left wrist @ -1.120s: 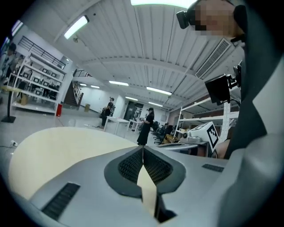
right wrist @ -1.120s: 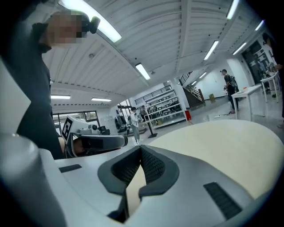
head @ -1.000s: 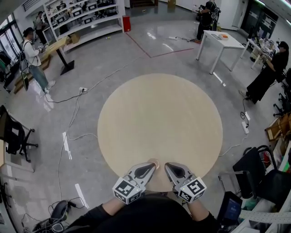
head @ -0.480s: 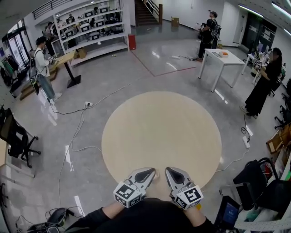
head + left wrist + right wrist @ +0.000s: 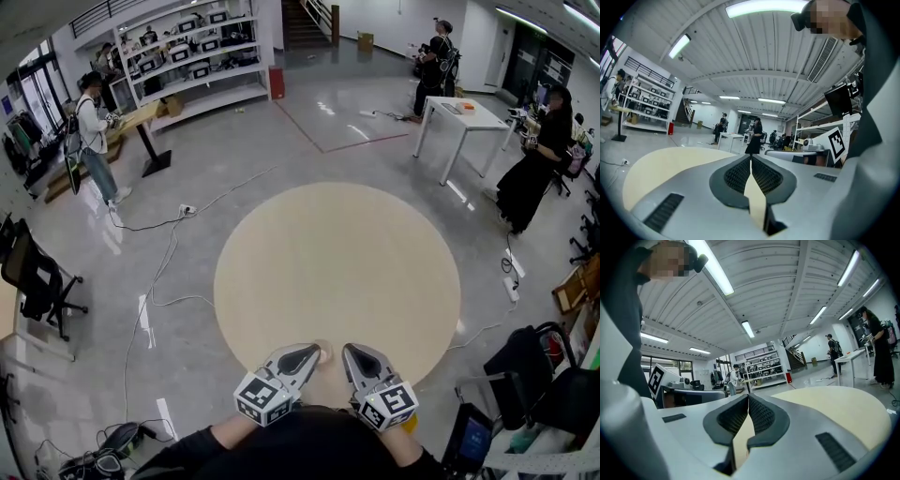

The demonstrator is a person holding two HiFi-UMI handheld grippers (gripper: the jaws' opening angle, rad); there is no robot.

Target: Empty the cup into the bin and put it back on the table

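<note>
I can't find the cup in any view, so I have no colour, shape or label to give and can't place it relative to my jaws. The only candidate is a small pale round blob (image 5: 324,352) at the near edge of the tabletop (image 5: 337,253). In the head view it is touching or just beside the tip of my left gripper (image 5: 315,350), but it is too small to tell what it is. I can't pick out the bin either; a red box (image 5: 276,82) stands by the white shelving (image 5: 187,52) far across the floor, and I can't tell if that's it. No writing is readable; there are only black-and-white square markers on my left cube (image 5: 262,397) and right cube (image 5: 390,405). My left jaws are pressed together, dark ribbed pads meeting at the tip, pinching nothing, with pale tabletop showing through the slit behind them in the left gripper view. My right gripper (image 5: 347,350) is the same: jaws pressed together, nothing between them, tabletop visible through the gap. Both grippers sit side by side over the near rim of the round, pale wood tabletop, tips near each other, pointing out across it.
</note>
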